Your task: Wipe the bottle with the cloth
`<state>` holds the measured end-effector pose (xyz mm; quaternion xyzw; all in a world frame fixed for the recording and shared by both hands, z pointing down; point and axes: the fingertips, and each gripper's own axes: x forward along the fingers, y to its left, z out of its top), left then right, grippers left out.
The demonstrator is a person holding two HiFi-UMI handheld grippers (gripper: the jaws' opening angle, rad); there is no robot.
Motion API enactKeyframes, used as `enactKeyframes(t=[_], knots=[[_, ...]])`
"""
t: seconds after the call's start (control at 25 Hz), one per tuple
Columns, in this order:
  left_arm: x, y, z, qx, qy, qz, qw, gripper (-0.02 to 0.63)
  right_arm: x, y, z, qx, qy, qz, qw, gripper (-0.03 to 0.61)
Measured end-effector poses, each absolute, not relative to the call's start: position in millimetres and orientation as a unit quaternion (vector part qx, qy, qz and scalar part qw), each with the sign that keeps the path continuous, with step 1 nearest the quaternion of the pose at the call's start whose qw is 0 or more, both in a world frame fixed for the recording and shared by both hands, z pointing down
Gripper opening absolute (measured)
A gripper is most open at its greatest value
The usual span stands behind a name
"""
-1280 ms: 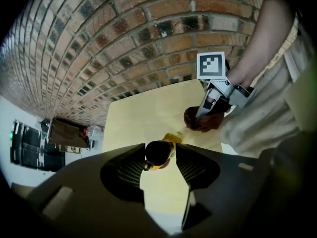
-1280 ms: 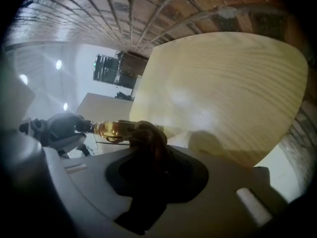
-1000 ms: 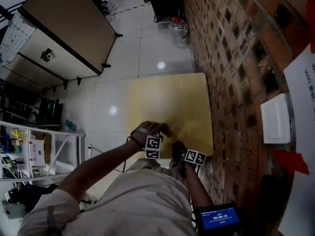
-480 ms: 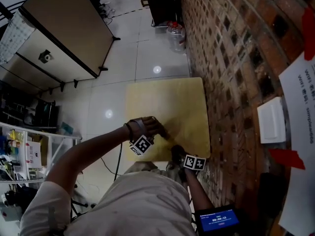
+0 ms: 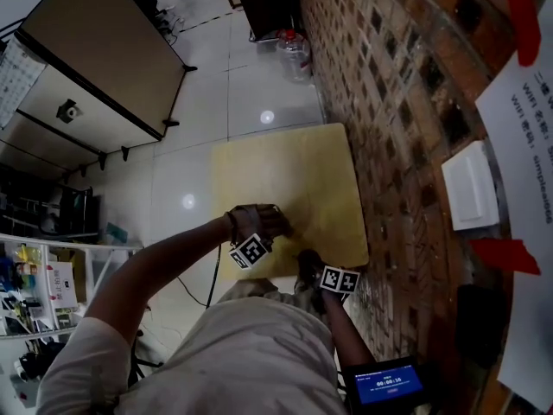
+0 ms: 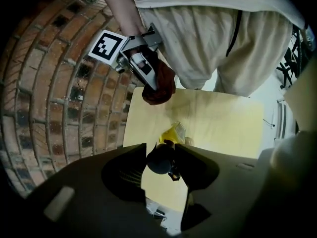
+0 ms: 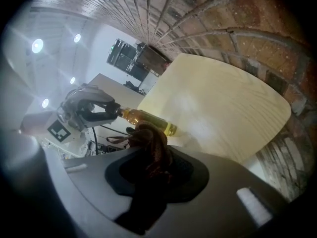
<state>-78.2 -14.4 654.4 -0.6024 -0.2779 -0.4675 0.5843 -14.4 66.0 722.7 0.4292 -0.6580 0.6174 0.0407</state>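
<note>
A small bottle (image 6: 174,132) of yellow liquid with a dark cap is over the yellow table (image 5: 285,167). My left gripper (image 6: 161,156) has the cap between its jaws. They have just been closing and press on it from both sides. In the right gripper view the bottle (image 7: 148,118) lies slanted, held at its neck by the left gripper (image 7: 113,110). My right gripper (image 7: 151,157) is shut on a dark red cloth (image 7: 151,139) that hangs bunched just beside the bottle's body. In the left gripper view, the cloth (image 6: 159,86) hangs above the bottle's far end.
A brick wall (image 5: 389,102) runs along the table's right edge, with a white box (image 5: 471,184) mounted on it. A water jug (image 5: 294,54) stands on the tiled floor beyond the table. A brown tabletop (image 5: 104,50) and a wire shelf (image 5: 43,275) are at the left.
My left hand has rolled, so its marker cube now faces sideways, and it has shifted slightly left. The right gripper with the cloth has stayed near the table's near edge.
</note>
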Motion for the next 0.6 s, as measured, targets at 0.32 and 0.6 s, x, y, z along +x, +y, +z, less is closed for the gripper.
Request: enactKeyframes(t=[0.32,0.6], knots=[[-85,-20,653,-0.571,-0.312,-0.444,0.616,0.237,-18,71,724,0.425,-0.657,0.621,0.041,0.081],[-72,-32,653,-0.604,-0.267,-0.51,0.552,0.187,-22,67,725,0.424,-0.657,0.622,0.04,0.081]])
